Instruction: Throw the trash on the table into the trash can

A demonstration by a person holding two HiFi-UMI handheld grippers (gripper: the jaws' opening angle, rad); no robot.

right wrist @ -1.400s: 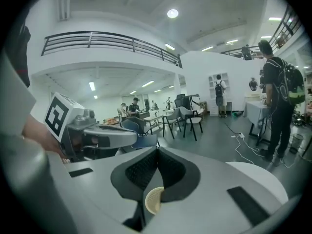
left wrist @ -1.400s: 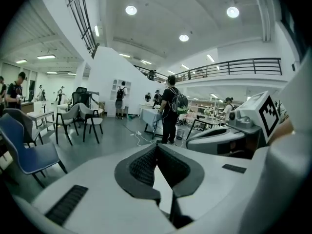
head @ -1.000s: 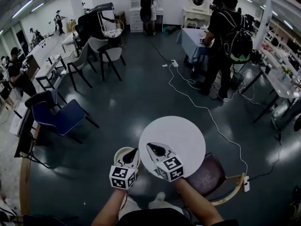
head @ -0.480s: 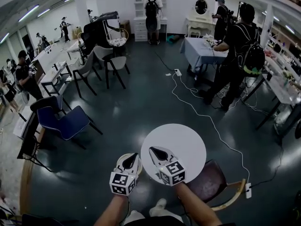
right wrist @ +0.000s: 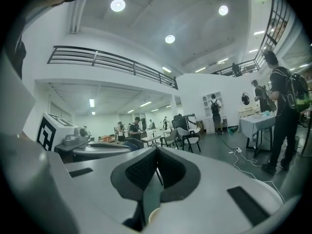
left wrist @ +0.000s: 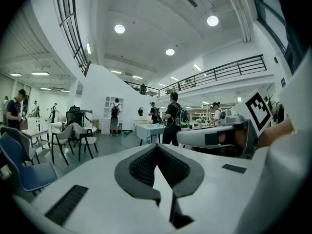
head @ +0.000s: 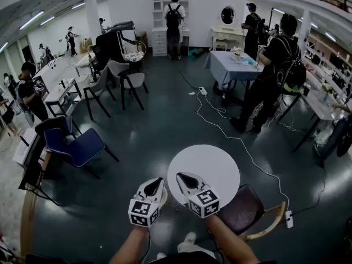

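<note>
Closed left tool [head: 159, 181] and right tool [head: 179, 175] point forward, near table [head: 215, 166].

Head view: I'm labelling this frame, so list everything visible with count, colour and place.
Round table: one, white, just ahead of the grippers.
Maroon chair: one, wood frame, right of the table.
Blue chair: one, blue, left floor.
Grey chairs: two, pale grey, farther back left.
Cable: one, white, across the dark floor.
People: several, dark clothes, around far tables.
Left gripper: one, white, shut, empty.
Right gripper: one, white, shut, empty.
</note>
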